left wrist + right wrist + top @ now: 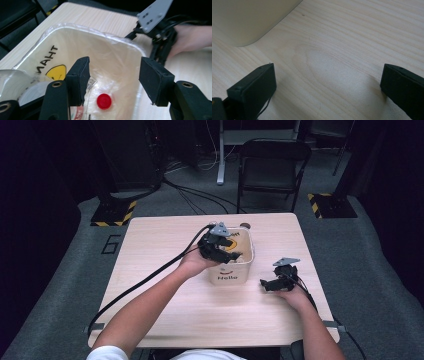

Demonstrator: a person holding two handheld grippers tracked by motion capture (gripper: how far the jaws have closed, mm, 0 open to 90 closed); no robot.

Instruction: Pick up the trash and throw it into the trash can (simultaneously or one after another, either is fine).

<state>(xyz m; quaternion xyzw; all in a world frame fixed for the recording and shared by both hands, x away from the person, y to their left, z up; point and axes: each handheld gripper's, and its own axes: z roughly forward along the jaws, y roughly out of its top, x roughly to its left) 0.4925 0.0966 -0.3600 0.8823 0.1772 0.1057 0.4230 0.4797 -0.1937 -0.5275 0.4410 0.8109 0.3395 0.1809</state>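
A clear plastic bottle with a red cap (104,101) lay on its side at the bottom of a cream, round-cornered bin (248,251) lined with a thin, crinkled transparent bag (120,53), near the middle of the pale wood-grain table (165,245). The left gripper (113,80) hung over the bin's mouth, its two black, block-shaped jaws spread apart and holding nothing, the cap showing between them below. To judge by the pose, the step in hand was either a release into the bin or a reach for the bottle; a next move would call for lifting straight clear without snagging the slack liner. The bin's front wall bore the printed word "Hello". Beside the bin, the right gripper (266,284) rested low over bare table, jaws wide apart and empty, with the bin's smooth, matt corner (249,22) just ahead of it.
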